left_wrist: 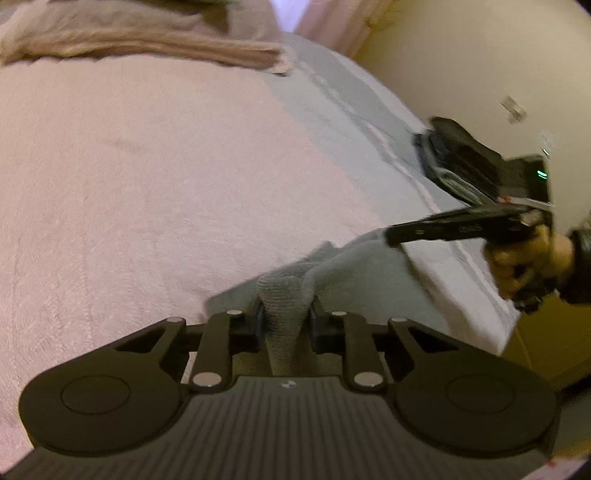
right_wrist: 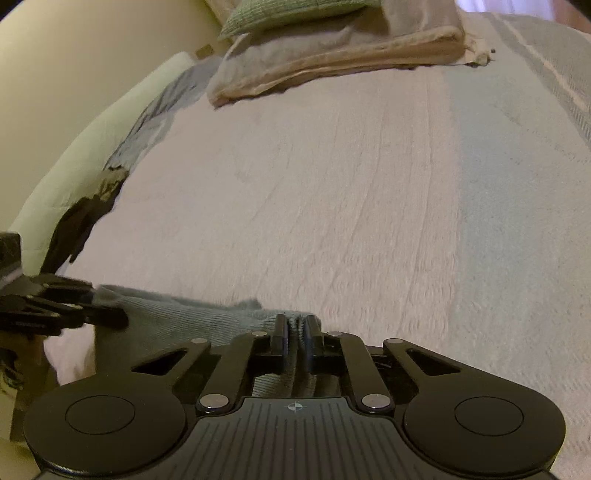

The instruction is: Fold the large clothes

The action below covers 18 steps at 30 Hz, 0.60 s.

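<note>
While a cream-coloured wall [left_wrist: 461, 62] closes the room on the far side in both views, the bed [left_wrist: 147, 177] fills nearly everything else, its top spread with a pale pink textured cover [right_wrist: 314, 192] that gives way to a grey-blue band with thin light stripes [right_wrist: 517, 147] along one side. At the head of the bed lies a stack of folded bedding [right_wrist: 332, 55] in beige and grey, and a green ribbed cushion [right_wrist: 288, 14] sits on top of it. Along the wall-side edge in the right wrist view, a white pillow or mattress edge [right_wrist: 92, 147] runs beside a rumpled strip of dark and bluish cloth [right_wrist: 122, 162]. A small dark object [left_wrist: 454, 155] rests near the striped edge of the bed; what it is cannot be told.

The grey ribbed garment [right_wrist: 177, 317] lies at the near edge of the bed, bunched and stretched between the two tools. The left gripper [left_wrist: 286, 325] is clamped on a rolled fold of it, the cloth standing up between the jaws. The right gripper [right_wrist: 295, 336] pinches another gathered fold tightly, jaws nearly together. A hand [left_wrist: 524, 258] in a dark sleeve grips the right tool's handle.
</note>
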Each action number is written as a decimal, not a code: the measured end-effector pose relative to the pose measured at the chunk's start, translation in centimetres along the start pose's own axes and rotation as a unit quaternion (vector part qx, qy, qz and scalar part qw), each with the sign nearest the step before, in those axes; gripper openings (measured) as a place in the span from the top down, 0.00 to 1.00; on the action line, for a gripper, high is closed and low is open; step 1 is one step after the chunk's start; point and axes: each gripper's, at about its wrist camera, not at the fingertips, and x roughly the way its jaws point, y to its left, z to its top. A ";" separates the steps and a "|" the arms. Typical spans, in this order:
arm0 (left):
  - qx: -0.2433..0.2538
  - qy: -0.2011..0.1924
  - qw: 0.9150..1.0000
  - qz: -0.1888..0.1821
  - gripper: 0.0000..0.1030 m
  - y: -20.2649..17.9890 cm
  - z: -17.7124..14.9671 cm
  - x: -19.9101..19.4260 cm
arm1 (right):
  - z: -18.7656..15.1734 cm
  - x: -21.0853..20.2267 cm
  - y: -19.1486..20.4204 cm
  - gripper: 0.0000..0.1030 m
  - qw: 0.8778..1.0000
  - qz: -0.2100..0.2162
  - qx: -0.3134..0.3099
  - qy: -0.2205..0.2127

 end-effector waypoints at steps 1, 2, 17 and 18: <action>-0.011 0.012 1.000 0.011 0.82 0.6 0.2 1.0 | 0.2 0.7 -0.2 0.96 1.000 -0.005 0.003 0.004; -0.026 0.025 0.999 0.017 0.82 1.1 0.2 1.9 | 0.2 1.4 -0.2 0.96 1.000 -0.012 0.001 0.014; -0.073 0.107 0.991 0.044 0.78 3.2 2.9 5.6 | 0.1 3.3 9.8 0.84 0.991 -0.056 -0.115 0.023; -0.076 0.111 0.990 0.039 0.78 3.5 3.0 5.8 | 0.0 4.5 9.9 0.83 0.991 -0.055 -0.120 0.036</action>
